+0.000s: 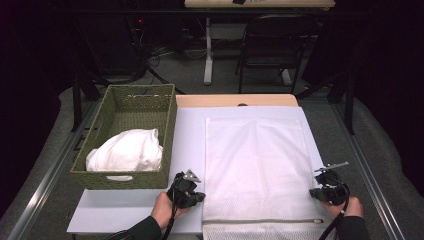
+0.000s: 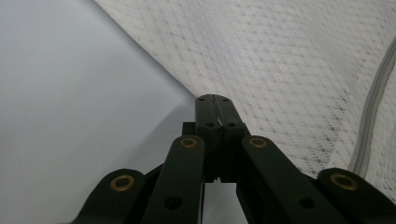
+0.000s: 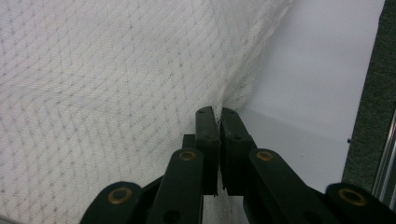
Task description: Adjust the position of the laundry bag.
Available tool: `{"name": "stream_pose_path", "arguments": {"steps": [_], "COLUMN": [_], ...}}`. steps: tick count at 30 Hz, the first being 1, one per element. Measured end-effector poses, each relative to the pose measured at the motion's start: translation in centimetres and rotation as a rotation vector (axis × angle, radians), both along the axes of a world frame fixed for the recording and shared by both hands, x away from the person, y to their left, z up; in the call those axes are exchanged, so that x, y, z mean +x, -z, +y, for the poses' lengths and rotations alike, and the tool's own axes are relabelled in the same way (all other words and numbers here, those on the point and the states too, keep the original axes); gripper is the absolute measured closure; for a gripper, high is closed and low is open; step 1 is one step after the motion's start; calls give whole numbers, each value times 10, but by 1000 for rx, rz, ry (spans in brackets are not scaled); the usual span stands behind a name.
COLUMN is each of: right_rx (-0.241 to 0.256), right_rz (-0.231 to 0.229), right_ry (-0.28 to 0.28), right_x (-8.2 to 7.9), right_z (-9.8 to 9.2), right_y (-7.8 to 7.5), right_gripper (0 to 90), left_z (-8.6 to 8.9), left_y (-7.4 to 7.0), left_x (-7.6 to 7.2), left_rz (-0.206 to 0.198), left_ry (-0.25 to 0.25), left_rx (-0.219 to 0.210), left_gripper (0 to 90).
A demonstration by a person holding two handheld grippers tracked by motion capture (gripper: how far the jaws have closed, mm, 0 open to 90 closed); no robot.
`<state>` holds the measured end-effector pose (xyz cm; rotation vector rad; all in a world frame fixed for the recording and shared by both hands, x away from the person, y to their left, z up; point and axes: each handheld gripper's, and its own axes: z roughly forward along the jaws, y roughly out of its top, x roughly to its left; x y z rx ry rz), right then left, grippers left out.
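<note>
one mesh bag [image 1: 256, 170], two grippers pinching it

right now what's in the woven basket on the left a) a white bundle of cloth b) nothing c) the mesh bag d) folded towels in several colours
a: the high view shows a white bundle of cloth lying in the green woven basket, while the mesh bag lies flat on the table beside it.

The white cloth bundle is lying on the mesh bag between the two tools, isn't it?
Not quite: the high view shows the white cloth bundle lying inside the woven basket, left of the mesh bag. Both tools grip the bag's side edges.
</note>
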<state>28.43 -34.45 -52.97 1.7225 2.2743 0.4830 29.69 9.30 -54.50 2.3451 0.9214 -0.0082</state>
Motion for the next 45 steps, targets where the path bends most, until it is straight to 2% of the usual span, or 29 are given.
{"name": "stream_pose_path", "arguments": {"steps": [9,10,11,13,15,16,20,21,23,27,30,33,36,37,40,45], "right_rx": [-4,-1,0,6,5,3,8,10,8,2,2,6,12,13,14,22], "right_rz": [2,2,2,-1,0,-4,-18,-20,-24,-12,-4,-6,-5,-4,2,5], "right_ry": [-14,-14,-13,-11,-10,-12,4,23,35,70,73,70,52,46,36,29], "right_x": [2,2,2,2,2,2,1,2,1,2,2,2,2,2,3,5], "right_z": [5,5,5,4,3,3,0,-3,-6,-10,-11,-10,-8,-7,-6,-5], "right_y": [0,0,0,0,-1,-1,-2,-3,-3,-1,0,0,0,0,0,0], "right_gripper": [876,876,876,874,863,857,799,707,619,583,607,696,769,796,822,849], "left_z": [3,3,2,-1,-3,-4,-6,-8,-11,-12,-13,-13,-12,-11,-9,-6], "left_y": [-1,-1,-1,-3,-2,-2,-1,0,1,3,4,5,5,5,6,5], "left_x": [2,3,3,2,0,0,-2,-5,-8,-10,-10,-10,-9,-7,-6,-3], "left_rz": [18,23,29,16,13,6,-14,-34,-58,-82,-72,-56,-53,-38,-23,-5], "left_ry": [-18,-12,-18,-16,-15,-20,-25,-26,-10,-7,4,15,20,16,4,9], "left_rx": [-17,-10,-18,-4,-5,-5,-2,-6,3,-1,-18,-38,-42,-55,-74,-73], "left_gripper": [898,877,749,558,453,449,474,500,549,685,794,867,882,885,887,890]}}
